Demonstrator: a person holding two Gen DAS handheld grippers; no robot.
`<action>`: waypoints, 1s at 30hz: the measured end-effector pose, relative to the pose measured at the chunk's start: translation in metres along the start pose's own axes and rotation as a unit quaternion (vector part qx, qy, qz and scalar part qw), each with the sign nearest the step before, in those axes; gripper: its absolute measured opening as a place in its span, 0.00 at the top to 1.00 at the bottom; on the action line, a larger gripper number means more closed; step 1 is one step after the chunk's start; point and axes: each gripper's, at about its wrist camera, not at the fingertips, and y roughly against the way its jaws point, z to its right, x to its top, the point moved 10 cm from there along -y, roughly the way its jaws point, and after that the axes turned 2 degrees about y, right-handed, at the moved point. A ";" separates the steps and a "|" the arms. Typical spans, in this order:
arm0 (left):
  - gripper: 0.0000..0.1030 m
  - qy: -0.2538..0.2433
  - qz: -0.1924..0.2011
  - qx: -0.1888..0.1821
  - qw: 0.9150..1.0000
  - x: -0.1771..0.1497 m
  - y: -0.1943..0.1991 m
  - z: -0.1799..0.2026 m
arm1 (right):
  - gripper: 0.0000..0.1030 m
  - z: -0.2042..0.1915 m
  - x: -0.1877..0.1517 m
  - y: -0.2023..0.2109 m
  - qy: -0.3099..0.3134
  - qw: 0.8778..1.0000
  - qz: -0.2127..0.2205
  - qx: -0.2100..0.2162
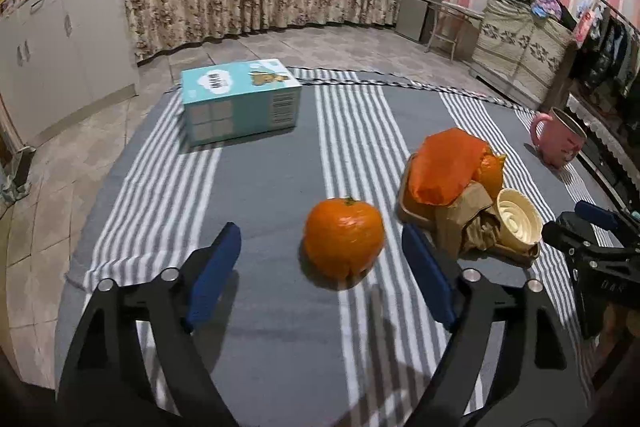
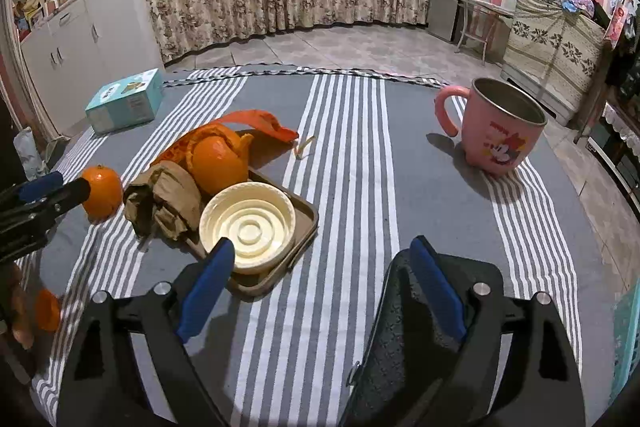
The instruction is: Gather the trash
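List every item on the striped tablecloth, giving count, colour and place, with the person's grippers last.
Whole orange: 1, orange, left of tray.
Tray: 1, tan, centre.
Plastic bag: 1, orange, on tray.
Crumpled paper: 1, brown, on tray.
Lid: 1, cream, tray's near end.
Mug: 1, pink, far right.
Box: 1, teal, far left.
Tablecloth: 1, grey-white striped.
Left gripper: open.
Right gripper: open.

A grey, white-striped cloth (image 2: 344, 187) is showing at centre; an orange fruit (image 1: 343, 237), pink mug (image 2: 500, 127), teal box (image 1: 240, 99) and cream lid (image 2: 248, 223) are lying on it.
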 end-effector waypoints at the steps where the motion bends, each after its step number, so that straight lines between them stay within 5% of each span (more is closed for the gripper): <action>1: 0.21 -0.005 -0.005 0.002 1.000 0.000 -0.003 0.002 | 0.15 0.001 0.000 0.000 0.001 1.000 -0.001 -0.001; 4: 0.24 -0.019 -0.015 0.009 1.000 -0.001 -0.014 0.007 | 0.15 0.002 0.000 -0.002 0.000 1.000 -0.004 0.001; 8: 0.57 -0.017 -0.033 -0.013 0.999 -0.003 -0.022 0.009 | 0.15 -0.004 0.003 -0.004 0.003 1.000 -0.003 0.005; 15: 0.60 -0.006 -0.001 -0.002 1.000 0.005 -0.007 -0.002 | 0.16 -0.028 0.012 -0.007 0.022 1.000 -0.001 0.012; 19: 0.60 0.000 0.022 0.016 1.000 0.014 0.003 -0.013 | 0.27 -0.037 0.011 -0.017 0.025 0.999 -0.017 0.019; 30: 0.60 0.016 0.035 0.031 0.999 0.019 0.013 -0.031 | 0.34 -0.048 0.007 -0.029 0.018 0.998 -0.044 0.038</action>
